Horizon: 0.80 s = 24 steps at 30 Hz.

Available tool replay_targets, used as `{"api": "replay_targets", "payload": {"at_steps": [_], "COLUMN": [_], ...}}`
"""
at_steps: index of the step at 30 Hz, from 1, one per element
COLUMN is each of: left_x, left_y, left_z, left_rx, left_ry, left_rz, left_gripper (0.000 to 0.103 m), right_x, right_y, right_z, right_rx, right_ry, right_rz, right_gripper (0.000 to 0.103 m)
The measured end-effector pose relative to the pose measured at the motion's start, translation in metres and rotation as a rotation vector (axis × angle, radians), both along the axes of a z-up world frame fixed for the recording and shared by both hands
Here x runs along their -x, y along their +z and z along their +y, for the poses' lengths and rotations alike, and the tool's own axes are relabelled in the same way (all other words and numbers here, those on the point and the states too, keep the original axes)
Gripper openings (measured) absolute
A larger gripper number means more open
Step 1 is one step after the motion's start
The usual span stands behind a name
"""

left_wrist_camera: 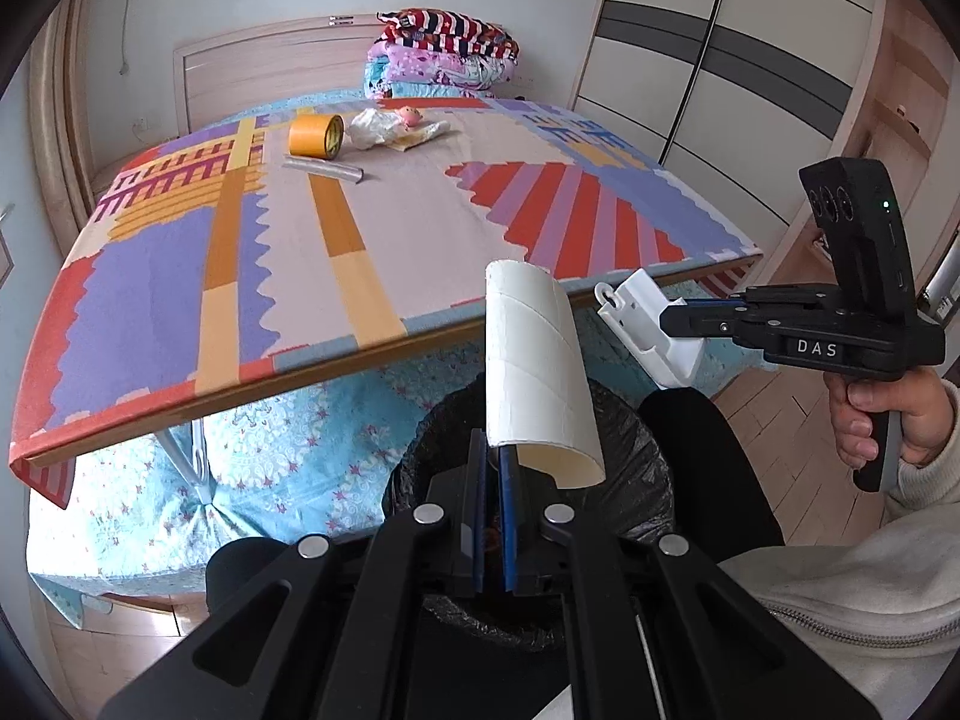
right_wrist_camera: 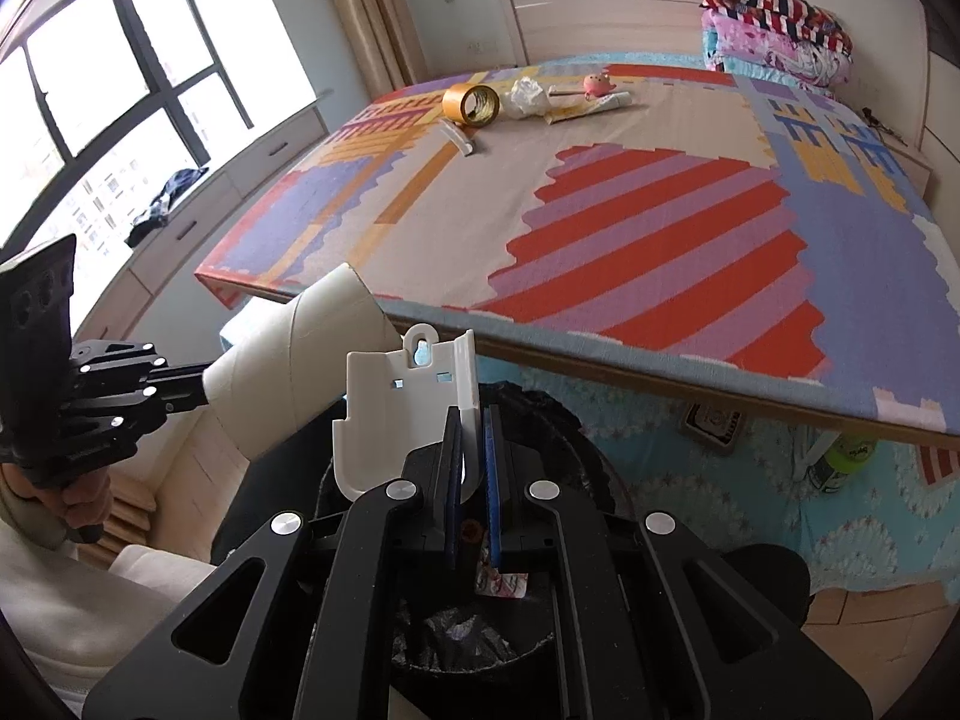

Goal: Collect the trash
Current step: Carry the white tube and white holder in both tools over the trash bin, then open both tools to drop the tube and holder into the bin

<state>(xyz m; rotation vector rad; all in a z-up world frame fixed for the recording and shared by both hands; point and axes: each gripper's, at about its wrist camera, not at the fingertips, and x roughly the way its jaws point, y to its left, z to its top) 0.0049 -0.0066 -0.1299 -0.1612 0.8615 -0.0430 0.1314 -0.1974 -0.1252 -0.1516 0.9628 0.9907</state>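
Your left gripper (left_wrist_camera: 493,468) at the bottom centre of the left wrist view is clamped on the wall of a white cardboard tube (left_wrist_camera: 531,372), pinching its near rim; the tube's long axis runs up and away from the jaws toward the middle of the frame. Your right gripper (right_wrist_camera: 474,450), bottom centre of its own view, is closed on one edge of a white moulded plastic holder (right_wrist_camera: 402,414) with a keyhole slot, which stands up and to the left of the jaws. Directly below both tools, in the lower middle of each frame, sits the round bin lined with a black plastic bag (left_wrist_camera: 636,456), its mouth open with some scraps already inside. By my reading, both pieces hang over that mouth, so the coming move is a plain release, and the tube looks the more centred of the two. Further out, in the upper part of the frames, the patterned board (left_wrist_camera: 420,228) laid over the bed carries an orange tape roll (left_wrist_camera: 315,135), a crumpled white wrapper (left_wrist_camera: 372,127) and a grey stick (left_wrist_camera: 324,170), well apart from both hands.
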Motion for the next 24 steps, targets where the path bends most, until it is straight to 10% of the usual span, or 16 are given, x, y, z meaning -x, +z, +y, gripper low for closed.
{"api": "replay_targets", "payload": {"at_steps": [24], "left_x": [-0.032], "left_y": [-0.102], "left_z": [-0.007], "left_rx": [0.008], "left_ry": [-0.054], "left_rz": [0.263], "left_gripper": [0.004], "right_x": [0.003], "right_y": [-0.097], "right_z": [0.011], "right_rx": [0.248], "right_ry": [0.037], "right_rz": [0.136], "right_gripper": [0.007]}}
